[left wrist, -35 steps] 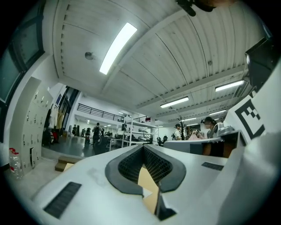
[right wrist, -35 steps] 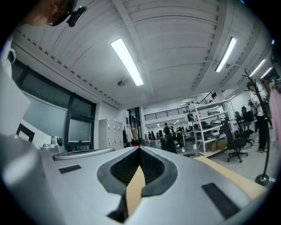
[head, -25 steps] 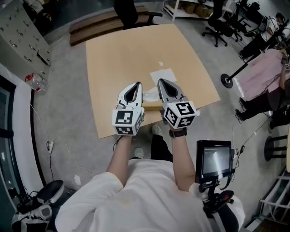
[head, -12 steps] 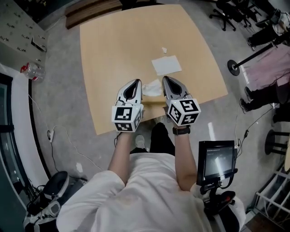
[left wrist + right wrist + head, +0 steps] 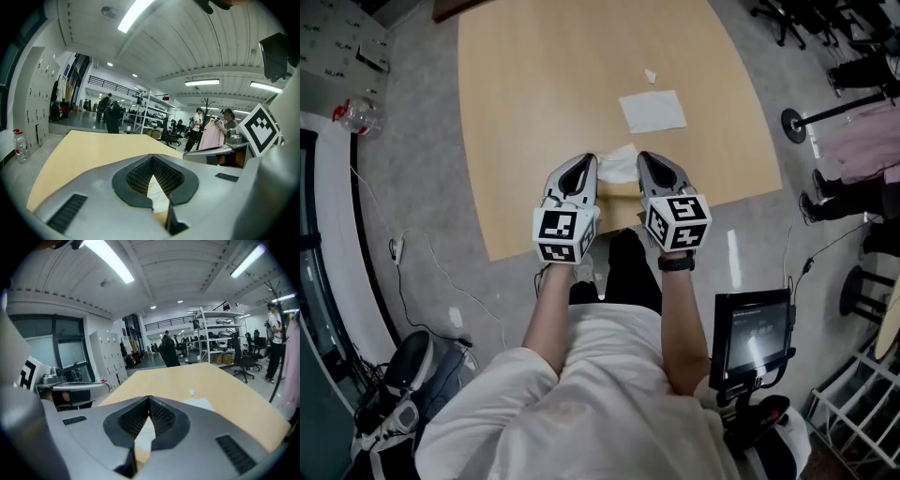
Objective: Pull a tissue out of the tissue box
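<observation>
The tissue box (image 5: pixel 617 195) sits at the near edge of the wooden table (image 5: pixel 534 112), with a white tissue (image 5: pixel 620 163) standing up out of its top. My left gripper (image 5: pixel 584 165) is just left of that tissue and my right gripper (image 5: pixel 649 161) just right of it, both above the box. Both are shut with nothing between the tips. In the left gripper view the left gripper (image 5: pixel 151 158) has its jaws meeting at the tip, and the tissue (image 5: pixel 157 194) shows below them. The right gripper (image 5: pixel 149 399) looks the same, with the tissue (image 5: pixel 144 434) beneath it.
A flat white sheet (image 5: pixel 652 111) and a small crumpled scrap (image 5: pixel 651 75) lie farther out on the table. A screen on a stand (image 5: pixel 750 328) is at my right side. A plastic bottle (image 5: pixel 353 114) lies on the floor at the left. People and office chairs stand beyond the right edge.
Both grippers have sunk toward the near table edge, side by side and still shut. The box's tissue now shows higher between their tips, and the head view has tilted further down.
</observation>
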### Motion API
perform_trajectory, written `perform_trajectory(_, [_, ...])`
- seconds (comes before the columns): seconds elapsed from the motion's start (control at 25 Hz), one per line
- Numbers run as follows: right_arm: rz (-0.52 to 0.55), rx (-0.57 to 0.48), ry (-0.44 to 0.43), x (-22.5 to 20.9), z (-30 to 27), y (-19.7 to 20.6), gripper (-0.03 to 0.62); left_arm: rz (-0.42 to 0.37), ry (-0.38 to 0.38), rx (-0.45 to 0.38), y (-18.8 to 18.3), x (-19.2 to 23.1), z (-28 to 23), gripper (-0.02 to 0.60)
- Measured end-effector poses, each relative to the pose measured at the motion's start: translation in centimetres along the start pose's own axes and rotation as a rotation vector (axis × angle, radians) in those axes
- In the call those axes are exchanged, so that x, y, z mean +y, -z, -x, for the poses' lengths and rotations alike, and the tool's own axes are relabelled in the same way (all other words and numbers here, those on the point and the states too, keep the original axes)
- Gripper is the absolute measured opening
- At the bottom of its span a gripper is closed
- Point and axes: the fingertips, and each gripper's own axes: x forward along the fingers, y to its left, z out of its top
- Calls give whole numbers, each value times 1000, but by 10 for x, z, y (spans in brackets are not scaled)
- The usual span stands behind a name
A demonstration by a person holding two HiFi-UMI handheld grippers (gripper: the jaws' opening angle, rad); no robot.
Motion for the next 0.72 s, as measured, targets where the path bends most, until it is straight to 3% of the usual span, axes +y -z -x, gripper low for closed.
perform_trajectory(0.2, [10, 76, -10, -15, 2, 29, 0, 16, -23, 46, 21, -19, -14, 2])
perform_trajectory(0.52, [47, 161, -69, -2, -19, 55, 2, 33, -41, 95, 44, -15, -22, 2])
perform_trajectory(0.72, [59, 200, -70, -3, -33, 73, 56, 35, -49, 116, 54, -14, -23, 2])
